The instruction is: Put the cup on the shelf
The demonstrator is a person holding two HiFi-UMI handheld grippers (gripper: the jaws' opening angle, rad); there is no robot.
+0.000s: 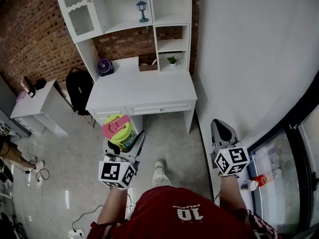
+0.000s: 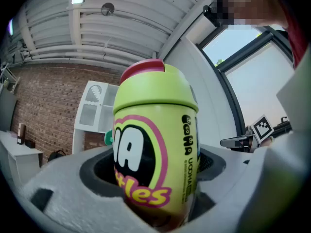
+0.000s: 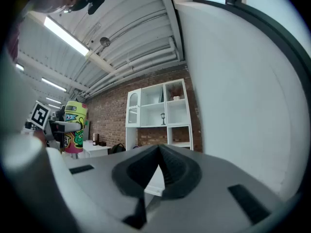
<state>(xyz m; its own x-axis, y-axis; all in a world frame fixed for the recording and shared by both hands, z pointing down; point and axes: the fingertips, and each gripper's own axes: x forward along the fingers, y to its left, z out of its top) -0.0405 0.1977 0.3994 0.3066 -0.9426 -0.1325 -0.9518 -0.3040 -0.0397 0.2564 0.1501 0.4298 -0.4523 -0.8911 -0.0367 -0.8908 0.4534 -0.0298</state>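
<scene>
Cup (image 1: 121, 133), centre left: we are clamping its likely rigid, slick body low in wide-spread left gripper (image 1: 123, 151); right gripper (image 1: 223, 132) closed, empty.

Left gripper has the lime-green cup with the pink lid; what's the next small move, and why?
Probably carry the left gripper forward toward the white shelf unit. Its jaws clamp the lime-green cup with the pink lid upright, yet the shelves stand well ahead, above the white desk, out of reach. The right gripper is shut and empty, so it can wait.
</scene>
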